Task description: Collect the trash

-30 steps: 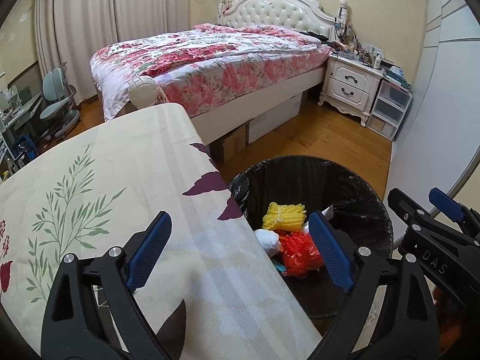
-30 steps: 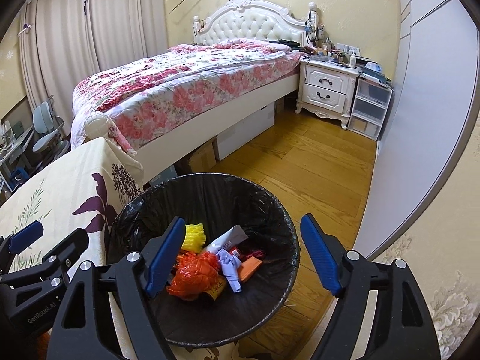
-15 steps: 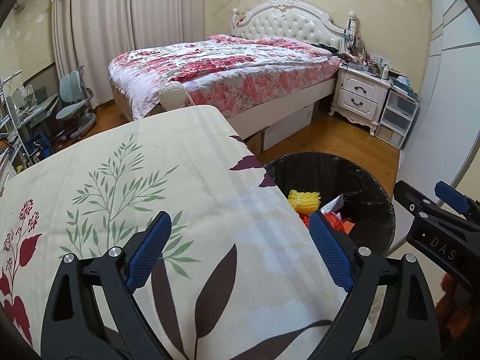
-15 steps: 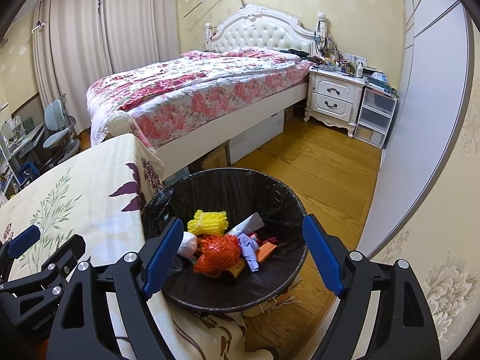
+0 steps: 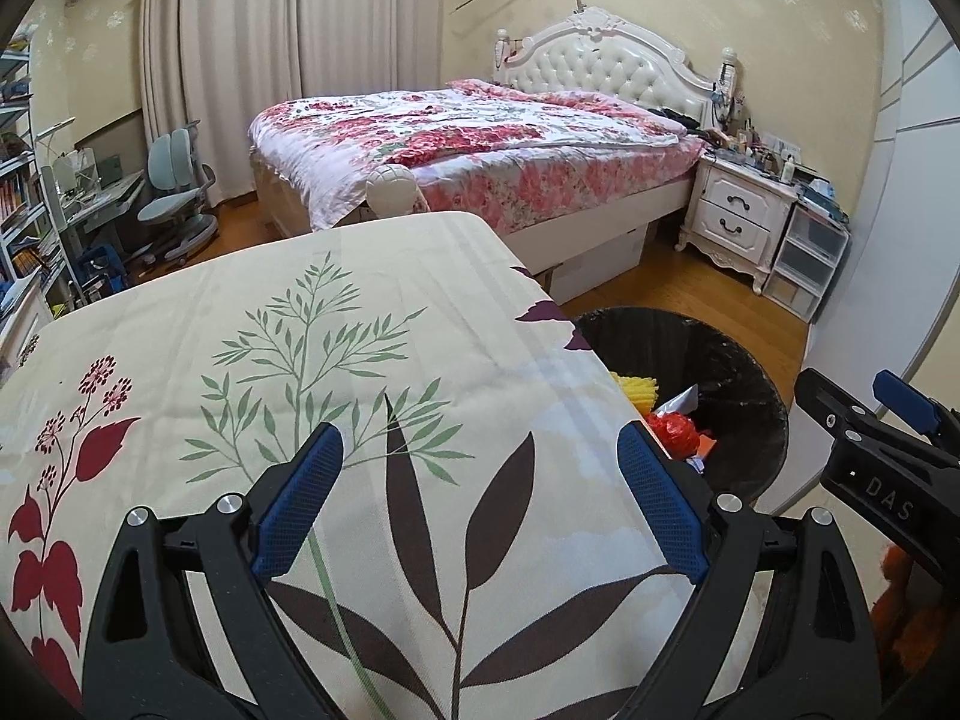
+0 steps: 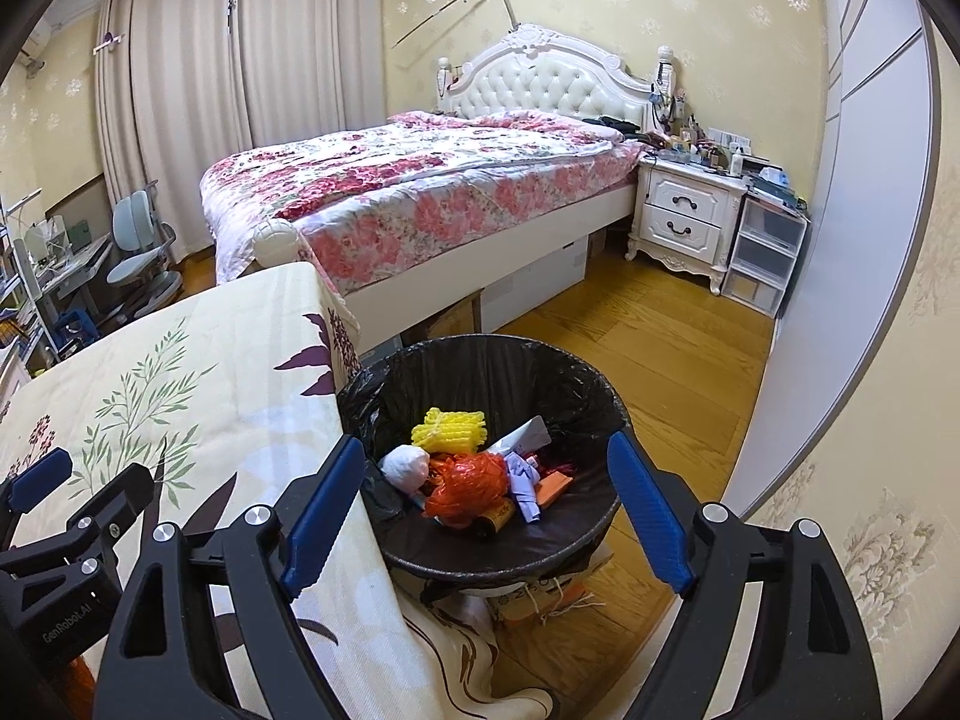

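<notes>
Two grippers agape: left gripper [image 5: 477, 501] over tablecloth [image 5: 312, 360]; right gripper [image 6: 486, 513] above bin [image 6: 600, 414].

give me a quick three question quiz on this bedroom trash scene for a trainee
1. True or false: the right tool grips the crumpled orange plastic bag.
2. Multiple choice: the round black-lined trash bin stands A) on the floral-quilted bed, B) on the wooden floor beside the leaf-patterned cloth-covered table, C) on the white nightstand.
3. Fill in: above the orange bag in the right wrist view lies a ____ ribbed bundle.

Key
1. False: both the right tool and the left tool are open and hold nothing.
2. B
3. yellow
</notes>
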`<action>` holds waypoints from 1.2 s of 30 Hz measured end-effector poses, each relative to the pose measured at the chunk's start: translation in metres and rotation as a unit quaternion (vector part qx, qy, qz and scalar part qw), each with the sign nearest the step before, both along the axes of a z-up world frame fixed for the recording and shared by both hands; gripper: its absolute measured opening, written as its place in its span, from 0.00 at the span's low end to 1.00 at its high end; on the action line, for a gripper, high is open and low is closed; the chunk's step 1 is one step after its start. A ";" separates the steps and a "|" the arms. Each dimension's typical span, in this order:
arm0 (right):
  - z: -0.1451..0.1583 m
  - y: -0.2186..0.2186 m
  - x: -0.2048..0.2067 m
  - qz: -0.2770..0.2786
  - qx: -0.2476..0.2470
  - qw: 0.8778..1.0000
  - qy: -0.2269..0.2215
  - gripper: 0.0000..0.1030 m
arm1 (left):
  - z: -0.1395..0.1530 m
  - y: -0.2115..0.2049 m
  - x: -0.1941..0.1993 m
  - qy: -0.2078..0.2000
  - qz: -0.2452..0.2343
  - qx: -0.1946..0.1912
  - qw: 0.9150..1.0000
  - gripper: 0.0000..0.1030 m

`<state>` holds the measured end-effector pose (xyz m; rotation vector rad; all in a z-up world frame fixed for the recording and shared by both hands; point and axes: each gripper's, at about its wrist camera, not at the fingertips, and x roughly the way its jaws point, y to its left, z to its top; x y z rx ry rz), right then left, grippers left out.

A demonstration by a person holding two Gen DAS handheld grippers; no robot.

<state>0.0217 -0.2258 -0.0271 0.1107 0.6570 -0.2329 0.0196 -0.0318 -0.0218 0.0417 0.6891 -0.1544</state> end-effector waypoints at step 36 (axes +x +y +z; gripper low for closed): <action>0.004 0.008 -0.008 0.004 -0.006 1.000 -0.007 0.78 | 0.007 0.008 -0.013 -0.012 0.007 -0.006 1.000 0.88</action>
